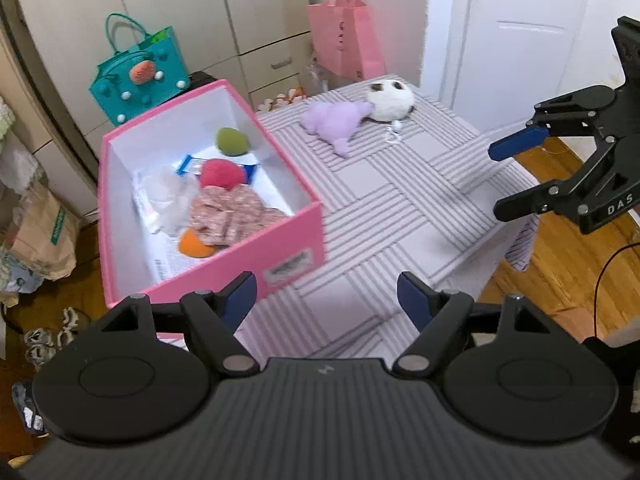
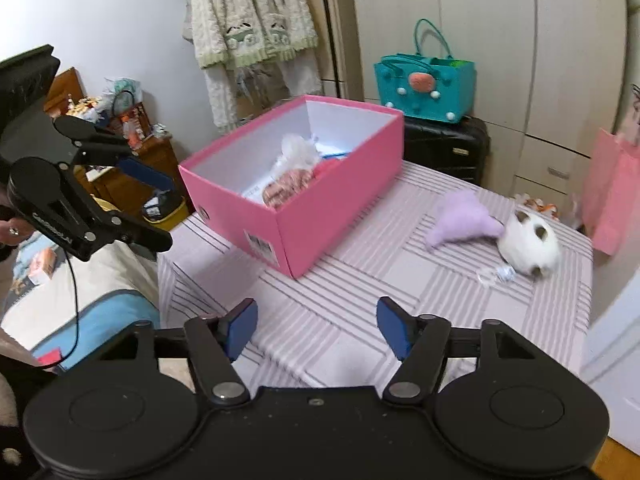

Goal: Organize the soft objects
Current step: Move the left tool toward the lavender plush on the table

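Observation:
An open pink box (image 1: 296, 240) (image 2: 320, 232) stands on the table's striped cloth (image 1: 400, 200) (image 2: 360, 280). Inside lie a green ball (image 1: 232, 141), a red ball (image 1: 222, 174), a floral cloth (image 1: 228, 216), an orange piece (image 1: 194, 244) and some white stuffing. A purple plush (image 1: 336, 120) (image 2: 464, 220) and a white round plush (image 1: 390, 100) (image 2: 528, 244) touch each other at the table's far corner. My left gripper (image 1: 326, 292) (image 2: 168, 214) is open and empty by the box's near end. My right gripper (image 2: 318, 320) (image 1: 497, 180) is open and empty over the cloth.
A teal handbag (image 1: 140, 76) (image 2: 424, 88) sits on a black suitcase (image 2: 444, 148) behind the box. A pink paper bag (image 1: 344, 44) hangs by the wardrobe. A small clear wrapper (image 2: 496, 274) lies beside the white plush. A bed (image 2: 80, 312) adjoins the table's edge.

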Motion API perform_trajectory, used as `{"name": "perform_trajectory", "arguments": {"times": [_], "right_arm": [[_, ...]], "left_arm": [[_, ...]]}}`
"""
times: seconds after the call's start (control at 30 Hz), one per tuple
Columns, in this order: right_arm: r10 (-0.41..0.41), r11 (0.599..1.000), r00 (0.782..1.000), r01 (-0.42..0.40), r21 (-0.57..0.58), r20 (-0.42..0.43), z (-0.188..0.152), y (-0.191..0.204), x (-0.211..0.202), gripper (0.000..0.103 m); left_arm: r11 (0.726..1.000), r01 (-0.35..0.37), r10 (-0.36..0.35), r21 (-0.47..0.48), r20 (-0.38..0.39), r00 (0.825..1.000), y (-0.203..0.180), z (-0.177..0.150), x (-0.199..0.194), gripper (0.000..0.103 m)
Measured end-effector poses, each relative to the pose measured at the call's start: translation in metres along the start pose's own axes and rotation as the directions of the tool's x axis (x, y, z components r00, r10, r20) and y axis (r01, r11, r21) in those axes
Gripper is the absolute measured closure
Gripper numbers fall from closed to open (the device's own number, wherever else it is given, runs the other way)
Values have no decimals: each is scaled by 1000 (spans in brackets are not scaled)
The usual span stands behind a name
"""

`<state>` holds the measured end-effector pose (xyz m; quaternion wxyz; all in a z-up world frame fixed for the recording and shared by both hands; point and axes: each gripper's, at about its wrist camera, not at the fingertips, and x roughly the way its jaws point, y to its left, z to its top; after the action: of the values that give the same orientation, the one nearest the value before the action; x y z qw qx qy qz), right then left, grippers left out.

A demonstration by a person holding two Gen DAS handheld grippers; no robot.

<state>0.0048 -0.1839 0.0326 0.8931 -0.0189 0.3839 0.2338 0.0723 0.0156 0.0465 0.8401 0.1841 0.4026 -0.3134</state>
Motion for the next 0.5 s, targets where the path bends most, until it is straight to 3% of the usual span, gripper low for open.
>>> {"name": "perform_trajectory", "arguments": {"times": [0.13,0.3,0.5], "right_arm": [[-35,999,998,36,-13,49,-21,-3,-6,16],[12,1000,991,-14,12,132,-33,-19,-12,16],[49,999,962,-53,5,269,-35,-39,-20,16]], "left_arm": [[999,42,-43,14,30,999,-24,1,11,17],[994,107,-107,-7,74,992,-40,13,27,17],[996,76,-66,-38,212,975,-45,41,47,13]]}}
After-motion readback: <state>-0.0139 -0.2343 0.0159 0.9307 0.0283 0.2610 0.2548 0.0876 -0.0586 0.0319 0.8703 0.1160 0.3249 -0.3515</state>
